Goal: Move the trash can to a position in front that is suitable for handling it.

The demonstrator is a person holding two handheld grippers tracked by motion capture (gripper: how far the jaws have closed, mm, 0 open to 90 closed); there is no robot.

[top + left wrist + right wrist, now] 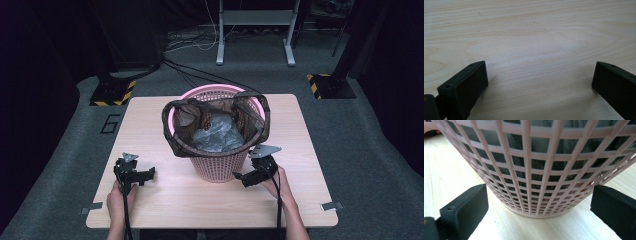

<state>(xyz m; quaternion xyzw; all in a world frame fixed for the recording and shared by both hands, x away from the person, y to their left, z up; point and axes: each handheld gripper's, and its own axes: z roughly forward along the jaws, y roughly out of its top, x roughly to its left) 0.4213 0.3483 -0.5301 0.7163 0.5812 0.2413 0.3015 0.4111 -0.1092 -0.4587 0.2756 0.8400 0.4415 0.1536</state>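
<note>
Pink lattice basket [220, 167] stands upright near the middle of the wooden table [150, 210], slightly toward the far edge. A dark translucent bag [175, 142] lines it, the bag mouth folded out over the rim on the near and side portions; the far rim stays bare pink. Crumpled grey material [217, 135] lies inside the bag, low in the basket.

Handling judgement: basket looks like thin moulded plastic, light, stiff enough to hold shape but likely to slide or tip if pushed low on one side. Bag film is soft, slack and probably slippery; it should be taken at the folded-over edge, where a doubled layer gives something to pinch. Lattice ribs offer a second hold at the rim.

Right gripper [239, 176] sits just in front of the basket's base on the near right, jaws spread wide, nothing between them; in the right gripper view the basket wall [534, 170] faces the jaws, close.

Left gripper [151, 172] rests well to the left of the basket, low over bare tabletop [529, 37], jaws also spread, holding nothing.
</note>
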